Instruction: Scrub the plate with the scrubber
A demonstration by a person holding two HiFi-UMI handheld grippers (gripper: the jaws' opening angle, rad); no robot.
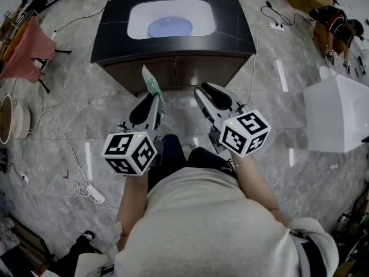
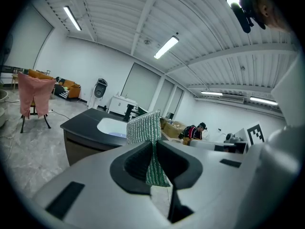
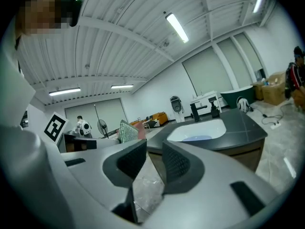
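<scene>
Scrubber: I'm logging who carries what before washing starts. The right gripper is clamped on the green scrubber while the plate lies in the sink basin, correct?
No. The left gripper is clamped on the green scrubber, as the left gripper view shows; the right gripper stands open and empty. The plate does lie in the sink basin.

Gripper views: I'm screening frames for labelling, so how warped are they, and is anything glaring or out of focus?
Left gripper view: strong fisheye with black rounded corners, a strip light blown out, the scrubber sharp. Right gripper view: the same warp, another strip light glaring. Head view: bowed edges, even light, the plate in the sink clear.
</scene>
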